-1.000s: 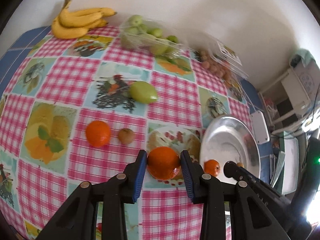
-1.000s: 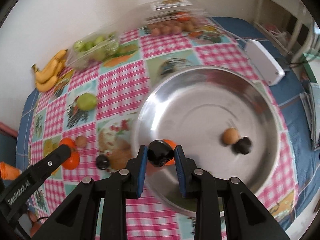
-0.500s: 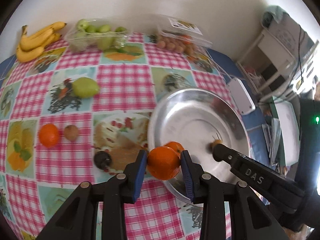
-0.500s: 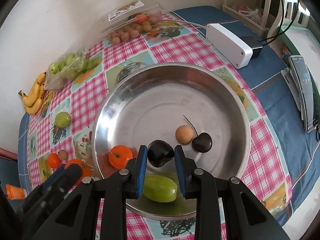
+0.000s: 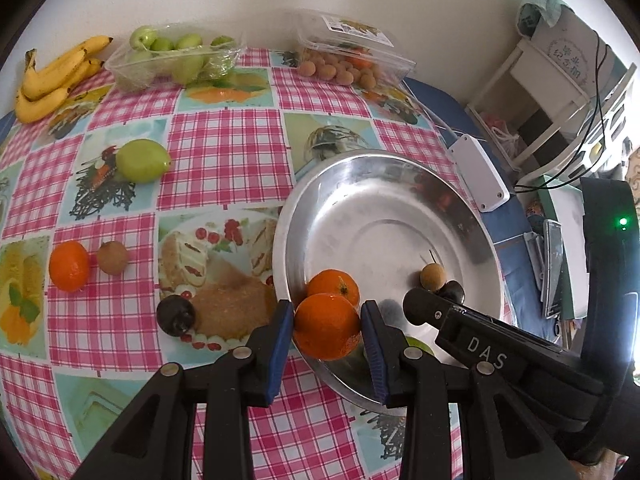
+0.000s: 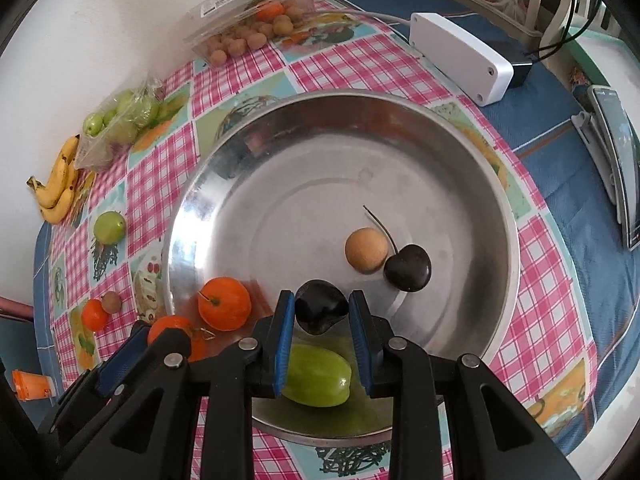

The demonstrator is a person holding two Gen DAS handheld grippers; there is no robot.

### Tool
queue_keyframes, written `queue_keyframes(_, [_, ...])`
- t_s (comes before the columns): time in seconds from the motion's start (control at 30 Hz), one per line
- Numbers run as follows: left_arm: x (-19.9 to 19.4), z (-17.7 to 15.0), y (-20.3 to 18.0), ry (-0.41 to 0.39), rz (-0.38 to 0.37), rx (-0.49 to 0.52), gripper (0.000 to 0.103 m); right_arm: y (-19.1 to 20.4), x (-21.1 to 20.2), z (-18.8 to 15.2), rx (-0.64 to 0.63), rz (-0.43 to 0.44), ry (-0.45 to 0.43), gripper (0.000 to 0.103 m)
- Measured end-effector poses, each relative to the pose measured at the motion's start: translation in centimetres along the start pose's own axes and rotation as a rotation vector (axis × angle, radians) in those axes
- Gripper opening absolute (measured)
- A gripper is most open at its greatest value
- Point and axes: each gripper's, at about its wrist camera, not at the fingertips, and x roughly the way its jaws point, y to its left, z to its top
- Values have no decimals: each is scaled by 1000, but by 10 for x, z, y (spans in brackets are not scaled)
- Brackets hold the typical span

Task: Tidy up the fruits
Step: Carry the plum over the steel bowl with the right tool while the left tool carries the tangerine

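Observation:
My left gripper (image 5: pixel 327 326) is shut on an orange (image 5: pixel 326 327) and holds it over the near left rim of a steel bowl (image 5: pixel 360 184). My right gripper (image 6: pixel 321 314) is shut on a dark cherry (image 6: pixel 320 310) above the bowl (image 6: pixel 280 128). The bowl holds an orange (image 6: pixel 225 303), a green fruit (image 6: pixel 318 376), a tan longan (image 6: pixel 366 249) and a dark cherry (image 6: pixel 408 268). On the checked cloth lie a green fruit (image 5: pixel 141 160), an orange (image 5: pixel 69 266), a longan (image 5: pixel 113 257) and a dark cherry (image 5: pixel 176 315).
Bananas (image 5: pixel 52 80), a tray of green fruits (image 5: pixel 172 60) and a clear box of longans (image 5: pixel 344 60) stand along the back wall. A white power adapter (image 6: pixel 460 58) lies right of the bowl. A phone (image 6: pixel 616 164) lies at the far right.
Both grippers moved right and over the bowl with their fruits. The left one carried the orange from the cloth to the bowl's rim; the right one advanced further above the bowl.

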Motion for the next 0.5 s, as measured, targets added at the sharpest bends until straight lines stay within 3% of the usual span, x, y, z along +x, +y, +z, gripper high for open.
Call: queue_keyframes(0.5, [-2, 1, 0, 8, -19, -8, 39, -1, -2, 0, 12, 0, -10, 30])
